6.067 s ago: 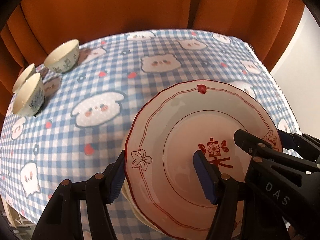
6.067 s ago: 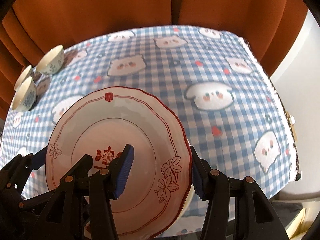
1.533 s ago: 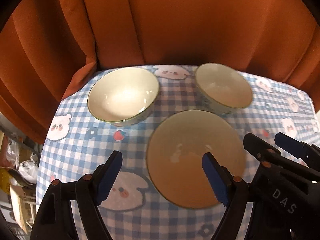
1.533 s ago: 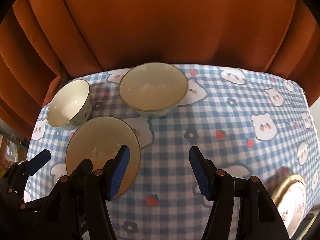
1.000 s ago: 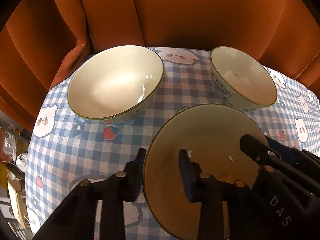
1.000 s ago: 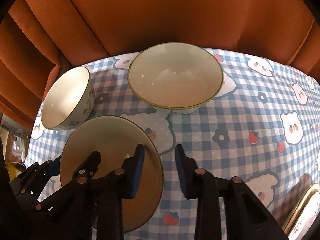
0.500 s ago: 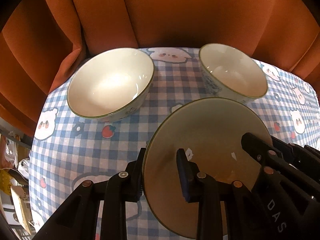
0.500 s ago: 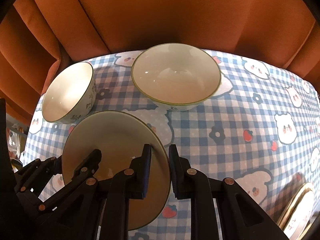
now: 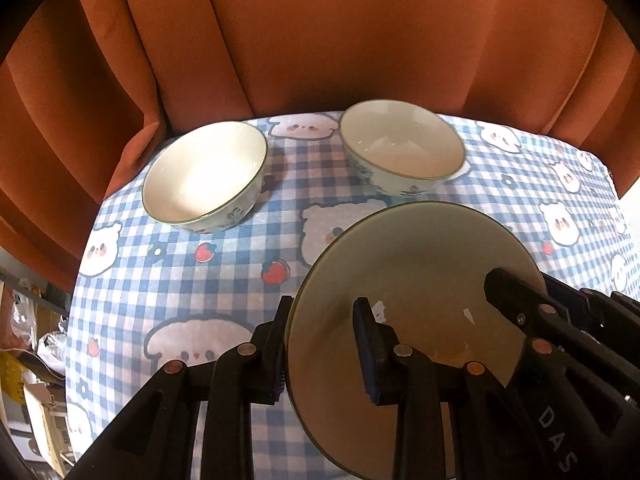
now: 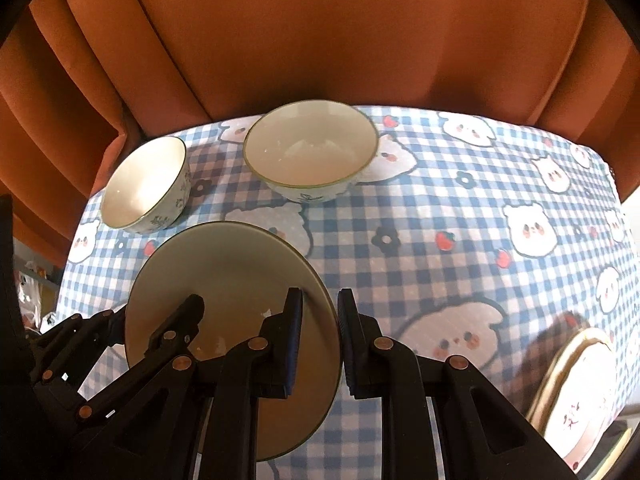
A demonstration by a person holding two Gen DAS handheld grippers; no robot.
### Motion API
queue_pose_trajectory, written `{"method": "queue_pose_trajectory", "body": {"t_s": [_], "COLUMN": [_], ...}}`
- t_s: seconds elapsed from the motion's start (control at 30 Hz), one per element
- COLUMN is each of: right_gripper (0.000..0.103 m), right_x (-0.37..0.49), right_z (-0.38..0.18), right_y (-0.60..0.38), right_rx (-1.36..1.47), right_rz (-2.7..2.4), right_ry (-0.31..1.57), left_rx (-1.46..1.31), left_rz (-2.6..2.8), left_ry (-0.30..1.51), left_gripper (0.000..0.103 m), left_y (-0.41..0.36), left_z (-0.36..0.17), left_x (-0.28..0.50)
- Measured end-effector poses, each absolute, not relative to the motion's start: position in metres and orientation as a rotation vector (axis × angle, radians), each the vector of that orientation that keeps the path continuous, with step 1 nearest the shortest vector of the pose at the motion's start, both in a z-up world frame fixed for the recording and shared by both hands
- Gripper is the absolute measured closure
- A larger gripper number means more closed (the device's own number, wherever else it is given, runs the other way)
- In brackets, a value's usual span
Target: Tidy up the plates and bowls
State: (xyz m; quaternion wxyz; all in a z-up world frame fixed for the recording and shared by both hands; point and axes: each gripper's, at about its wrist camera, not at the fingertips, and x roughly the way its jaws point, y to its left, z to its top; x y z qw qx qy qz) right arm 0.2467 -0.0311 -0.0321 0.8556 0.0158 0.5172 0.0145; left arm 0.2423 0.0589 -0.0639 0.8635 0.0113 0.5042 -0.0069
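Left wrist view: our left gripper (image 9: 324,346) and right gripper (image 10: 319,342) have closed from wide onto opposite rims of the near bowl (image 9: 416,280), lower centre, now lifted; stacking into another bowl (image 9: 204,176) likely next.

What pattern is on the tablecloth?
The tablecloth is blue-and-white gingham with white bears, red strawberries and dark flowers, clearest in the right wrist view.

We saw our right gripper (image 10: 319,344) clamped on the near bowl's (image 10: 224,276) right rim at lower centre, the left gripper (image 10: 160,320) gripping its left; two bowls (image 10: 310,150) stood above.
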Motion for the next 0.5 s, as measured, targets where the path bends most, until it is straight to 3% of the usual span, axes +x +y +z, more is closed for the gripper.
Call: {"method": "queue_pose_trajectory", "body": {"t_s": [0.5], "right_gripper": [0.081], "right_x": [0.182], "right_z": [0.008], "right_y": [-0.091], "right_rx": [0.043], "right_rz": [0.082], "right_ry": [1.002], "left_rx": [0.022], "left_rz": [0.045], "left_ry": [0.980], "left_gripper": [0.075], "left_y": [0.000], "left_z": [-0.034], "left_x": [0.180]}}
